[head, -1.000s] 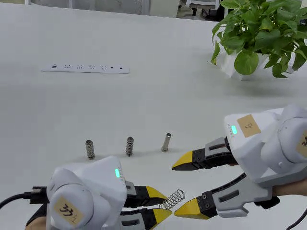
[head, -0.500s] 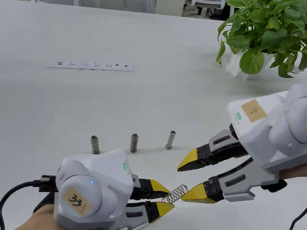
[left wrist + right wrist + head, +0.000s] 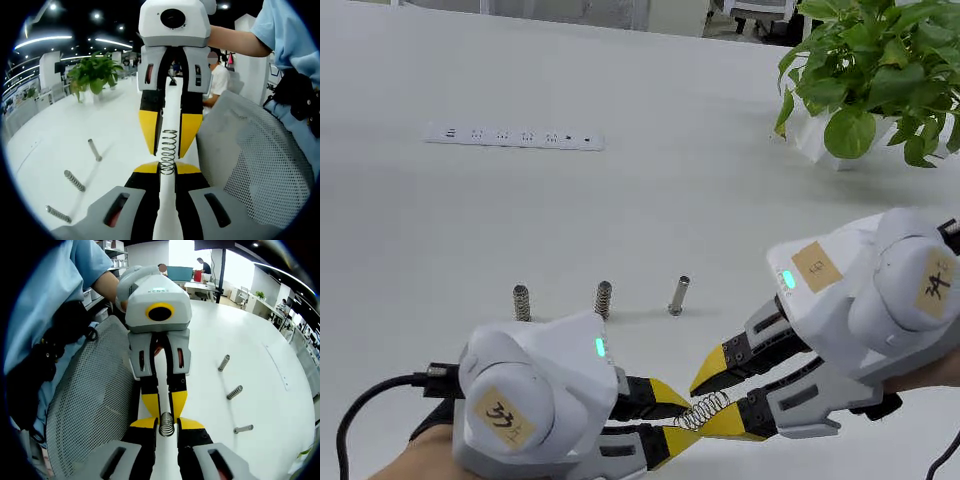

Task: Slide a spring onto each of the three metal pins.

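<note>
**Loose spring bridged between two grippers, ends partly buried**

The loose spring (image 3: 168,146) hangs in the air above the bench (image 3: 620,220), close to its near edge. Its nearer end is buried between the yellow tips of the left gripper (image 3: 677,418), which are clenched on it. How many coils sit inside that pinch cannot be made out. The right gripper (image 3: 696,408) faces it with its jaws spread to either side of the spring's other end. The left gripper view shows thin slivers of gap on both sides, so those jaws are released, not pressing.

In the head view the left gripper's white body hides its jaw roots and most of the hand (image 3: 420,462) under it. A black cable (image 3: 360,425) runs off the frame's left side.

Three pins stand in a row farther in from the near edge. The left-hand pin (image 3: 522,302) and the middle pin (image 3: 603,299) each wear a spring, and the bare pin (image 3: 678,296) leans a little. The pin feet are too small to read.

Bare bench lies between the grippers and the pins, and a broad bare stretch runs beyond them to the power strip (image 3: 515,136) near the far left. A potted plant (image 3: 875,70) at the far right is cut off by the frame. A mesh chair back (image 3: 260,165) crowds the near edge.
</note>
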A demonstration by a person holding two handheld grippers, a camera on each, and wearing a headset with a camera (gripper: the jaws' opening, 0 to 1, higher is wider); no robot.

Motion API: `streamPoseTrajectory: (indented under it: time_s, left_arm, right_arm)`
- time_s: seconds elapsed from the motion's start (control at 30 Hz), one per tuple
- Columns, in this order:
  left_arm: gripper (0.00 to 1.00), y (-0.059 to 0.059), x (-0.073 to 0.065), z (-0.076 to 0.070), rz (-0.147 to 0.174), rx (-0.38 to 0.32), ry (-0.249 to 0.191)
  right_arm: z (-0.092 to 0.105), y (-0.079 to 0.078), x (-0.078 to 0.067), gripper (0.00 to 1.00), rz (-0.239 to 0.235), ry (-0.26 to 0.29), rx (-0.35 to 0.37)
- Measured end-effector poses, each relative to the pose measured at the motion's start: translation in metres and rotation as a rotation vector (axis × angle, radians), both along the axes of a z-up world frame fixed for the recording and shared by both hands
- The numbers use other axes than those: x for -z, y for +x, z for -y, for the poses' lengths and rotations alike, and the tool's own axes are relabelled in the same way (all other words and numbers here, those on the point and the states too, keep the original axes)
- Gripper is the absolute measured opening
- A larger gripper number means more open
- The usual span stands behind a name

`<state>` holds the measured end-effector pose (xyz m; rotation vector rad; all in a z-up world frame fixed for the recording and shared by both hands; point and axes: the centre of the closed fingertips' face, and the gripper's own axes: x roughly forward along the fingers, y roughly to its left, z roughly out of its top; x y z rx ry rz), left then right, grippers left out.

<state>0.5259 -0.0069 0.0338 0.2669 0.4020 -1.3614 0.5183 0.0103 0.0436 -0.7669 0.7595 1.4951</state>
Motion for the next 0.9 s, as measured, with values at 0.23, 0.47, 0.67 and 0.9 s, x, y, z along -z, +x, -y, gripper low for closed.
streamPoseTrajectory:
  time_s: [0.23,0.47,0.67,0.9]
  left_arm:
    - [0.06,0.0003,-0.0015,0.0021,-0.01,-0.003,-0.009]
    - [0.07,-0.0009,-0.0011,0.0039,-0.018,-0.001,-0.01]
    - [0.07,-0.0028,0.0031,0.0057,-0.033,-0.005,-0.004]
    - [0.07,-0.0038,0.0055,0.0085,-0.047,-0.016,-0.011]
  right_arm:
    - [0.0012,-0.0012,0.0019,0.09,-0.005,-0.01,-0.013]
    - [0.0036,-0.0016,0.0045,0.08,-0.005,-0.02,-0.023]
    - [0.0056,-0.0036,0.0083,0.08,-0.02,-0.02,-0.016]
    - [0.0089,-0.0047,0.0102,0.08,-0.022,-0.023,-0.01]
